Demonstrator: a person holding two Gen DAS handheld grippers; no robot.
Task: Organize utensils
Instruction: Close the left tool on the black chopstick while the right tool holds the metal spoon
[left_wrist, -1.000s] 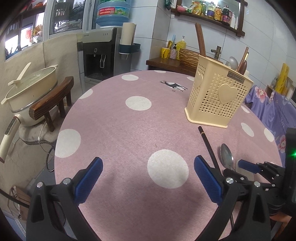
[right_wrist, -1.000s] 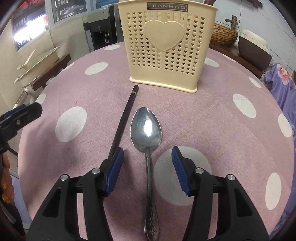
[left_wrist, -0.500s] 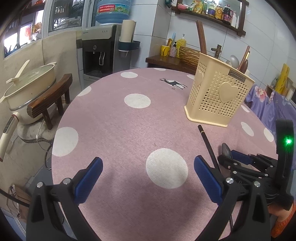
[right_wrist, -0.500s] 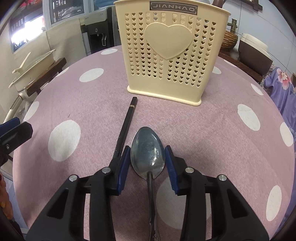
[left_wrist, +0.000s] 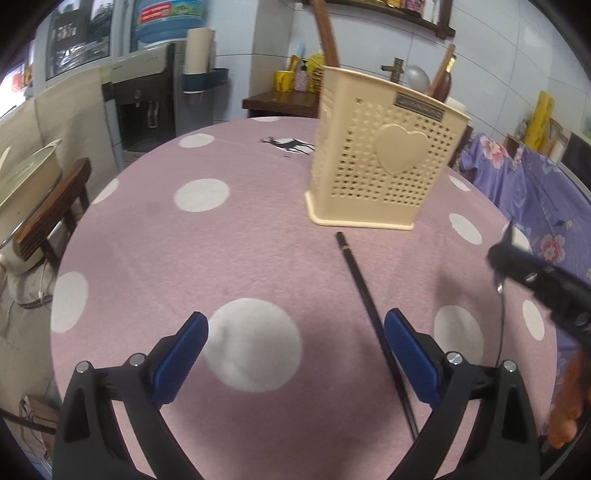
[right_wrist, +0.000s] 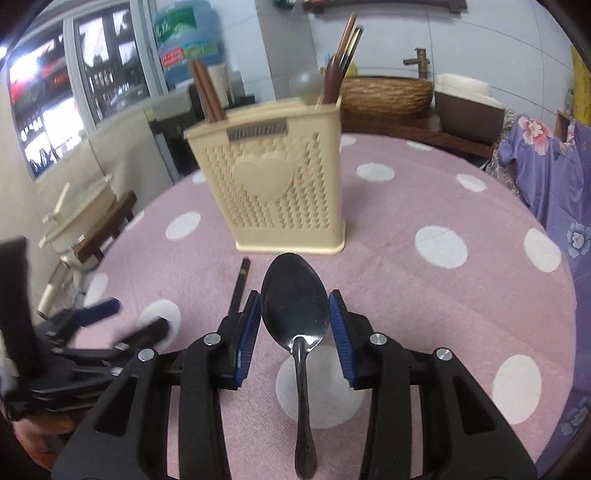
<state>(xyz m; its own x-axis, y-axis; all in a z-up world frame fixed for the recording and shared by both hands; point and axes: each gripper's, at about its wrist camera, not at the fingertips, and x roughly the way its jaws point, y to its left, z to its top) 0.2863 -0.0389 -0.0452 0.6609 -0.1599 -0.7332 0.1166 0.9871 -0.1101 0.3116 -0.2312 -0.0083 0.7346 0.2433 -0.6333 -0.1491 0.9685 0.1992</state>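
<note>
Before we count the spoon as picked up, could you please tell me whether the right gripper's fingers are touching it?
Touching. In the right wrist view, both blue fingers of the right gripper press against the edges of the spoon bowl, with no gap visible on either side.

A shiny metal spoon (right_wrist: 295, 314) hangs above the table, bowl forward and handle trailing down, pinched at the bowl's edges. A black chopstick (left_wrist: 373, 317) lies flat on the cloth, one end near a cream perforated utensil holder (right_wrist: 273, 188) standing upright with utensils inside.
</note>
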